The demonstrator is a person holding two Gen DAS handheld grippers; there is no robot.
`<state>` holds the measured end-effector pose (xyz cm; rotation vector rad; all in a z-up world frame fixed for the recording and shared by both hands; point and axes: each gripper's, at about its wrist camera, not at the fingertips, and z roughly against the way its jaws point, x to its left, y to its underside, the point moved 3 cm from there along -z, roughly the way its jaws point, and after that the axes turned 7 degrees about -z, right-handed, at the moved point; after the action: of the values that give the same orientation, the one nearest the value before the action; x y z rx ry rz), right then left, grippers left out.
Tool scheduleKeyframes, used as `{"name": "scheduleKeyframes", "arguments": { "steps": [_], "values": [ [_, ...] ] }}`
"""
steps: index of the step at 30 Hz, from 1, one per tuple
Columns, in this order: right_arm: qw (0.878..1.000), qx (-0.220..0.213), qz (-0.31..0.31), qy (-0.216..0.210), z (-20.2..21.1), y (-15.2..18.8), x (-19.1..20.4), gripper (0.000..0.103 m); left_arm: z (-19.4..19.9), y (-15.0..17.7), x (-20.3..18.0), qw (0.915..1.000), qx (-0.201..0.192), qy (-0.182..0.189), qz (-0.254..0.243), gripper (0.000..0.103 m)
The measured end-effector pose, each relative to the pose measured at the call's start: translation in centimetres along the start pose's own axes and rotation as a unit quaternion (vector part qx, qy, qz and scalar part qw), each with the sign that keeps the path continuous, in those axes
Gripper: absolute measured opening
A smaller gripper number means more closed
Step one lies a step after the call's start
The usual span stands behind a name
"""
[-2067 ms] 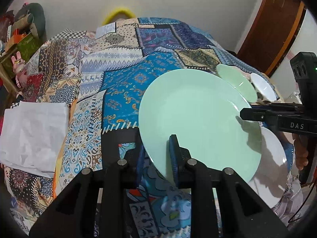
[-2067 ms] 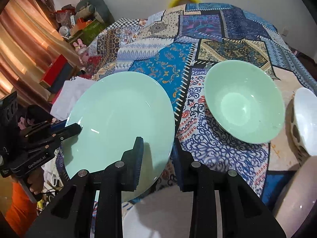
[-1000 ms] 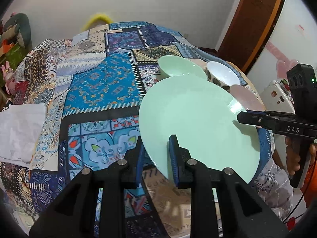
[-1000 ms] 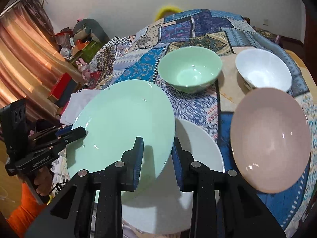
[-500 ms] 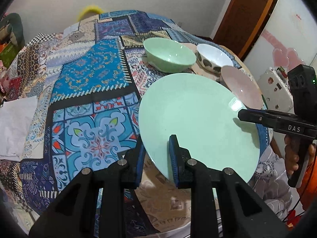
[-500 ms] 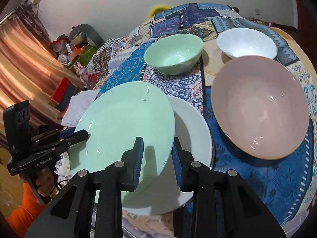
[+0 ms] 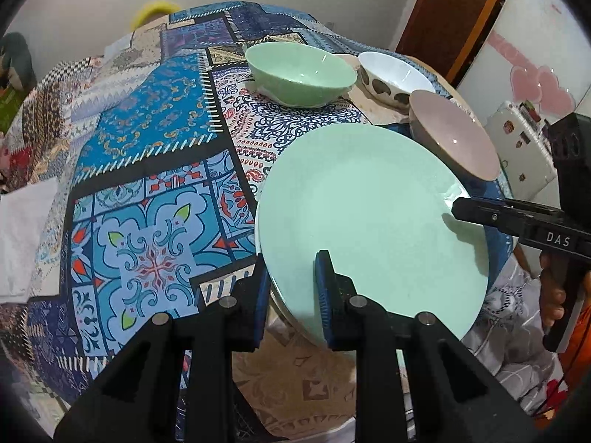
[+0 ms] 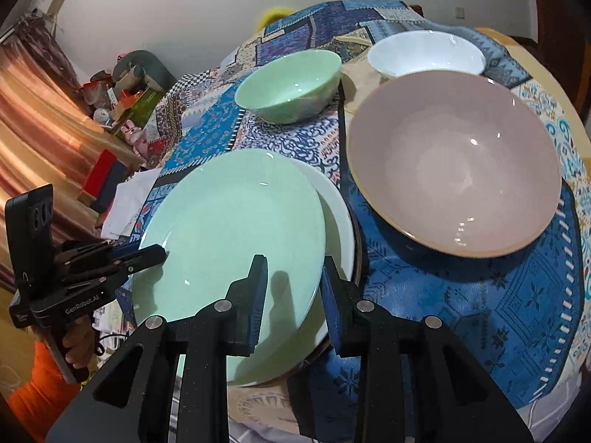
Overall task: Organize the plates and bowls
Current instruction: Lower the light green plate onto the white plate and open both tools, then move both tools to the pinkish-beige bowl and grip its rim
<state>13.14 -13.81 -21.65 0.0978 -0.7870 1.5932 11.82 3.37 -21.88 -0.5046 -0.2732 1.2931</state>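
A mint-green plate (image 8: 229,229) is held by two grippers above a white plate (image 8: 338,217) on a patchwork-covered worktop (image 7: 147,155).

The near rim is pinched between the narrowly set fingers of the left gripper (image 7: 293,288); the opposite rim is clamped by the right gripper (image 8: 291,288). A pink bowl (image 8: 454,170) is seen just beside the plates, with a green bowl (image 8: 291,85) and a white bowl (image 8: 424,53) behind.

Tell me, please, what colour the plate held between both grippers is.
Pale mint green; the plate shows best in the right wrist view.
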Motion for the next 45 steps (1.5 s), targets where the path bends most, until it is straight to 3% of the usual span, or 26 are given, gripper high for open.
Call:
{"name": "scheduleKeyframes", "arguments": {
  "steps": [17, 21, 28, 35, 37, 40, 45],
  "values": [
    [1.000, 0.000, 0.003, -0.007, 0.7, 0.7, -0.3, 0.027, -1.0, -0.5, -0.5, 0.9989, 0.004, -0.040, -0.023, 0.025],
    [1.000, 0.002, 0.005, -0.010, 0.7, 0.7, -0.2, 0.027, -1.1, -0.6, -1.2, 0.9996, 0.008, 0.007, -0.025, 0.025],
    [1.000, -0.001, 0.009, -0.005, 0.7, 0.8, 0.0, 0.027, -1.0, -0.8, -1.9, 0.9997, -0.001, -0.003, -0.025, 0.025],
    [0.999, -0.030, 0.031, 0.026, 2.2, 0.7, -0.1, 0.028, 0.4, -1.1, -2.2, 0.9988, -0.033, -0.028, -0.022, 0.041],
    [0.998, -0.040, 0.040, 0.033, 2.9, 0.6, 0.0, 0.028, 1.0, -1.3, -2.5, 0.9981, -0.045, -0.035, -0.022, 0.051],
    [0.996, -0.055, 0.052, 0.041, 4.0, 0.4, 0.1, 0.028, 1.9, -1.9, -3.0, 0.9967, -0.065, -0.041, -0.024, 0.055],
    [0.994, -0.084, 0.052, 0.051, 5.9, -0.4, -0.2, 0.035, 2.9, -3.2, -3.9, 0.9959, -0.081, -0.037, -0.017, 0.068]
  ]
}}
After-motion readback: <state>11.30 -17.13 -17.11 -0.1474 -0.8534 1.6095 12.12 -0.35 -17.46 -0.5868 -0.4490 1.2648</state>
